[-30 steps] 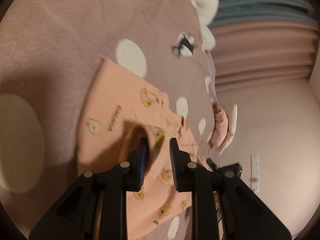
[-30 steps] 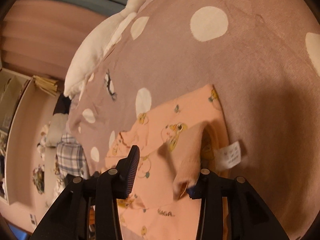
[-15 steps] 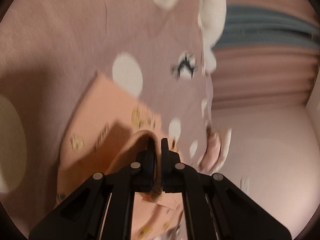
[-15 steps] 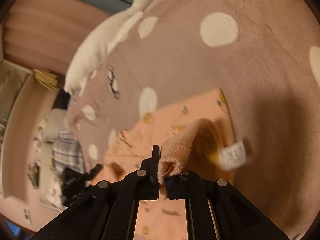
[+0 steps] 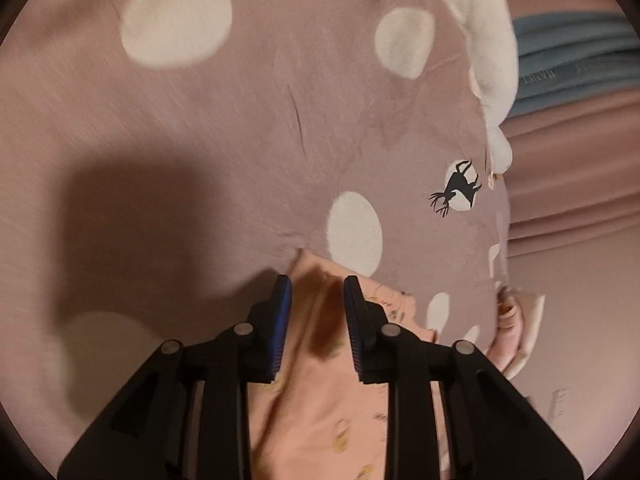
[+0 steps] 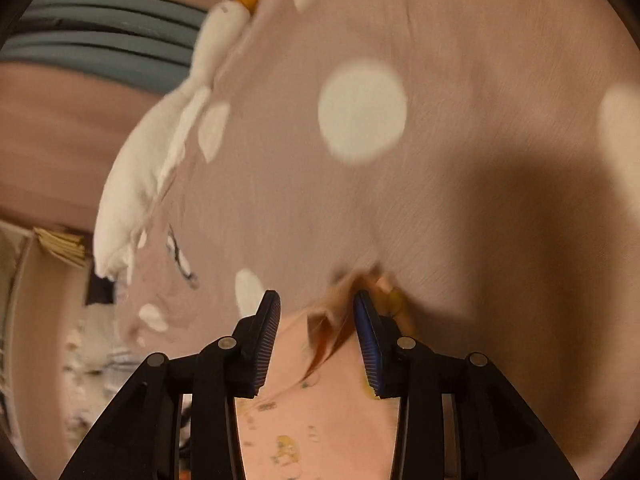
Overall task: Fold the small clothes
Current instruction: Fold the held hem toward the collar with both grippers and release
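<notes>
Left gripper: jaws parted, having just been opening, with a folded edge of the peach printed garment lying between and below them; the pads press on nothing. The garment rests flat on the mauve spotted bedspread, whose deer motif lies ahead and to the right of the jaws.

Right gripper: jaws likewise parted and just opened. A rumpled corner of the garment stands between them, close against the right-hand pad; no grip is evident. A white plush toy lies ahead to the left.
</notes>
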The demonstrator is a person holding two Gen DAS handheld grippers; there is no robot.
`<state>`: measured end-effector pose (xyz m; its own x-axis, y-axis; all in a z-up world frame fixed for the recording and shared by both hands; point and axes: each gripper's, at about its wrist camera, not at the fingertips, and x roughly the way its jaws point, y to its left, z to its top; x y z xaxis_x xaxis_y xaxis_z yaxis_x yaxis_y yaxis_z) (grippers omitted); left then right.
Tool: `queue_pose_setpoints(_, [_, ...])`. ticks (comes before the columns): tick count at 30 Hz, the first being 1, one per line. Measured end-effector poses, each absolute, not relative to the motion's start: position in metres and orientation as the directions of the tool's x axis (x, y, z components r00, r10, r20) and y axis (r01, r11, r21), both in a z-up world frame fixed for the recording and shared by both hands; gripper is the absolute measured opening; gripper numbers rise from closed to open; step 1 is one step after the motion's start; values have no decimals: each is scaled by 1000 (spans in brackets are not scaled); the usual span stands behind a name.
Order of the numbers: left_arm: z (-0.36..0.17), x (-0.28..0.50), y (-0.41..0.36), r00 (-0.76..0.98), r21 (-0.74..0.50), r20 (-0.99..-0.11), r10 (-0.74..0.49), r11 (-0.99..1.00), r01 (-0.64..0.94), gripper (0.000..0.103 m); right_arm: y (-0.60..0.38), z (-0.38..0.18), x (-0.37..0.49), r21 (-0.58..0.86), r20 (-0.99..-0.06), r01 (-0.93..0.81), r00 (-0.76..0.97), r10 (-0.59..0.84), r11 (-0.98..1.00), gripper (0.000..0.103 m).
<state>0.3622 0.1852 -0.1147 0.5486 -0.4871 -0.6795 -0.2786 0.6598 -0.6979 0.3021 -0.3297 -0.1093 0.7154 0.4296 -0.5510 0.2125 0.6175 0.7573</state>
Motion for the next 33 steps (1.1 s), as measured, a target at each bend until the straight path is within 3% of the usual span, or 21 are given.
queue_pose_setpoints(2, [-101, 350, 181, 547, -651, -691, -472, 736, -187, 23, -316, -91, 293, 716, -533, 85, 708, 463, 693, 39])
queue_pose_setpoints(4, [-90, 336, 162, 514, -588, -712, -478, 806, -65, 24, -289, -79, 285, 623, -578, -36, 652, 491, 781, 38])
queue_pose_setpoints(6, [-91, 324, 143, 461, -559, -727, -508, 829, 32, 24, -255, -78, 278, 514, -639, -133, 600, 482, 847, 27])
queue_pose_setpoints(8, [-101, 320, 125, 408, -533, -753, -516, 842, 81, 24, -231, -88, 280, 456, -688, -169, 555, 467, 874, 19])
queue_pose_setpoints(11, [-120, 329, 101, 374, -454, -807, -457, 885, 102, 24, -209, -104, 294, 380, -751, -163, 520, 407, 910, 18])
queue_pose_setpoints(14, [-116, 348, 94, 419, -419, -805, -420, 902, 100, 24, -193, -112, 314, 299, -782, -156, 526, 335, 941, 18])
queue_pose_setpoints(19, [-104, 404, 111, 518, -562, -724, -455, 825, -61, 24, -199, -80, 353, 348, -680, -72, 667, 304, 935, 18])
queue_pose_setpoints(23, [-89, 398, 131, 580, -612, -662, -475, 789, -52, 26, -213, -57, 343, 393, -598, -76, 736, 318, 916, 18])
queue_pose_setpoints(27, [-89, 375, 143, 576, -623, -654, -490, 781, -42, 26, -217, -58, 320, 351, -610, -111, 726, 317, 930, 18])
queue_pose_setpoints(30, [-85, 347, 148, 559, -625, -644, -523, 781, 11, 25, -214, -60, 301, 394, -608, -221, 665, 433, 892, 18])
queue_pose_setpoints(33, [-88, 333, 125, 486, -572, -688, -539, 815, 94, 25, -199, -74, 289, 337, -677, -282, 590, 439, 898, 18])
